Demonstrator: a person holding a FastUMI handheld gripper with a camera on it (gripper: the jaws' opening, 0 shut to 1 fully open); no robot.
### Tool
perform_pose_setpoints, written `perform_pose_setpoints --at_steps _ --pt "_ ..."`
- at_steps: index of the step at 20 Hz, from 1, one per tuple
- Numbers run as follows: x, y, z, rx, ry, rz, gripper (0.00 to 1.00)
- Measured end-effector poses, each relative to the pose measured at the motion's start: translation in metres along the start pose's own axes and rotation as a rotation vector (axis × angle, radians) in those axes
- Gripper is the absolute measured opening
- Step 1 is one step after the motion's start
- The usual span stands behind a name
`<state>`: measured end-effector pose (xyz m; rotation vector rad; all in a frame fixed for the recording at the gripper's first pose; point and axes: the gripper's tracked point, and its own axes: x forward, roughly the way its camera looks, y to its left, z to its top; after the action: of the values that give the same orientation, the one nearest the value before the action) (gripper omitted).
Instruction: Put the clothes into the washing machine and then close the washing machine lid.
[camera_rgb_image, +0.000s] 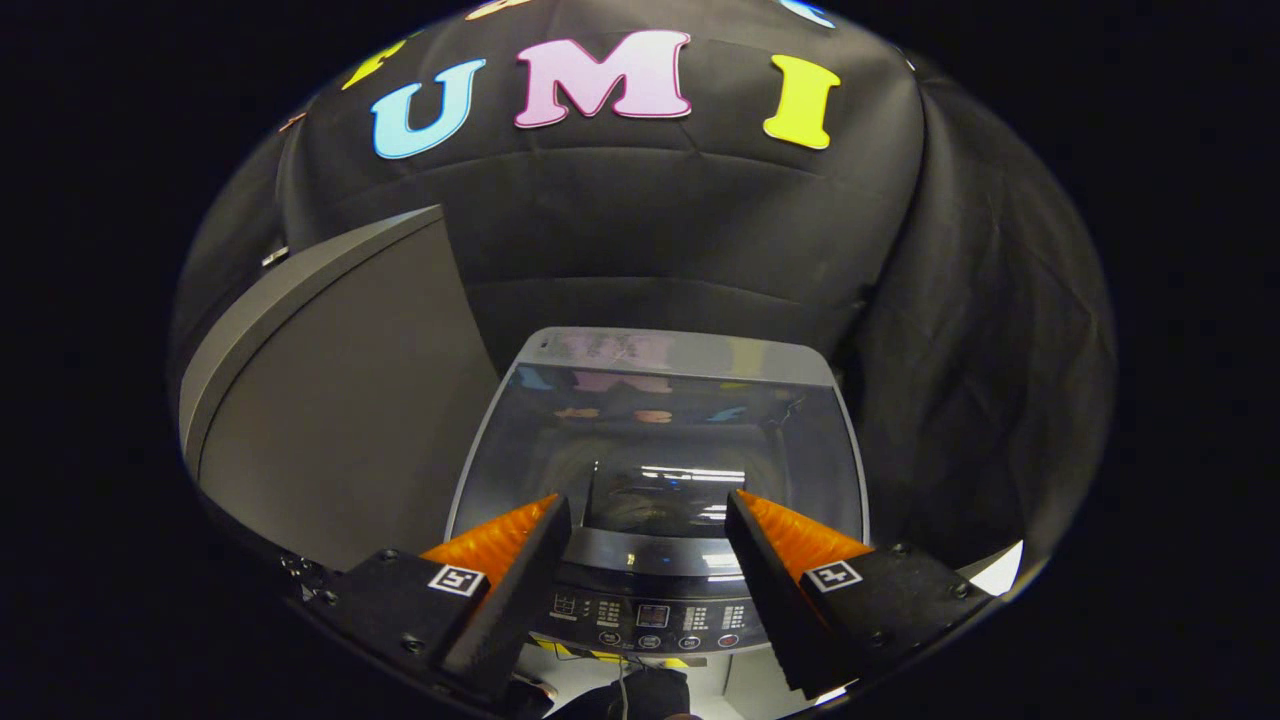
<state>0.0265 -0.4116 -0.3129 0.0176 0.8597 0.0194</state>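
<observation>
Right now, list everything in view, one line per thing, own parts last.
washing machine: one, grey, straight ahead of and below the fingers.
lid: one, dark glass in a silver frame, lying shut over the tub.
control panel: one, grey with rows of small buttons, on the machine's near edge, seen between the fingers.
grey cabinet: one, flat-sided, beside the machine, beyond the finger on that side.
black cloth wall: one, behind the machine and cabinet.
gripper: one; jaws open and holding nothing, one finger on each side of the lid's near edge.
</observation>
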Motion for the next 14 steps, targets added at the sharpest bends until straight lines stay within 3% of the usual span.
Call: perform_pose_setpoints --at_steps 8,12,14 --pt "-0.007 0.003 0.040 0.059 -0.071 0.009 1.00" --pt "-0.020 0.003 0.084 0.100 -0.151 0.014 1.00" --pt "-0.038 0.004 0.125 0.108 -0.252 0.003 1.00"
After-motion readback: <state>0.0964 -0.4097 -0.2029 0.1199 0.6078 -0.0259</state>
